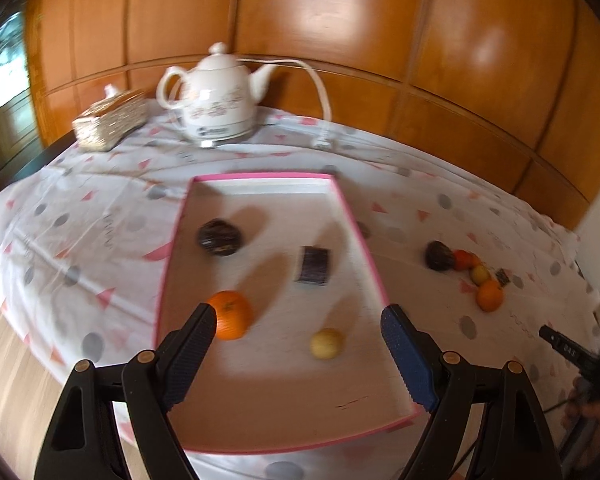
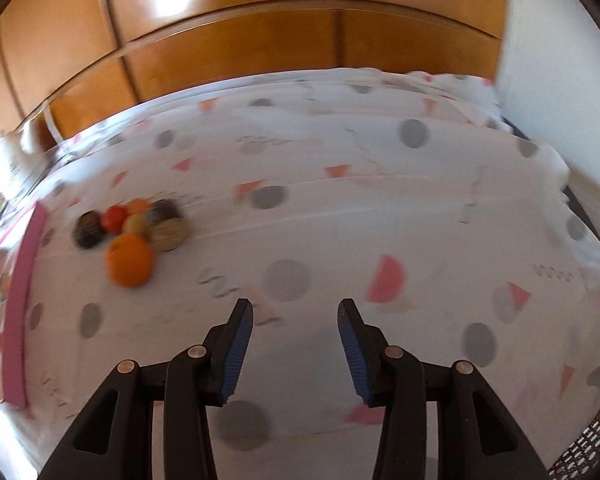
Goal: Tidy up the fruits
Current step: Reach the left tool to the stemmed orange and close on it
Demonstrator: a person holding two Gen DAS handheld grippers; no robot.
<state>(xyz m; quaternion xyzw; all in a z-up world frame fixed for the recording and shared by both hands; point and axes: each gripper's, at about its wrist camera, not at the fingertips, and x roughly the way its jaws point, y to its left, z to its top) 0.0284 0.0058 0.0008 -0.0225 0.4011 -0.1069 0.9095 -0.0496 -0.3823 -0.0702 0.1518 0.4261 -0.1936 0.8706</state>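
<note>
Orange (image 1: 231,314) in pink tray (image 1: 362,232)

We see a pink-rimmed tray (image 1: 364,236) with a pale floor; in it an orange (image 1: 232,318), a yellow fruit (image 1: 326,343) and a dark one (image 1: 219,237); the tablecloth (image 2: 340,216) is white with grey dots and pink triangles; the teapot (image 1: 220,100) is white with a floral print.

Kettle (image 2: 10,160) and pink-rimmed tray (image 2: 20,300) cut off, blurred
</note>
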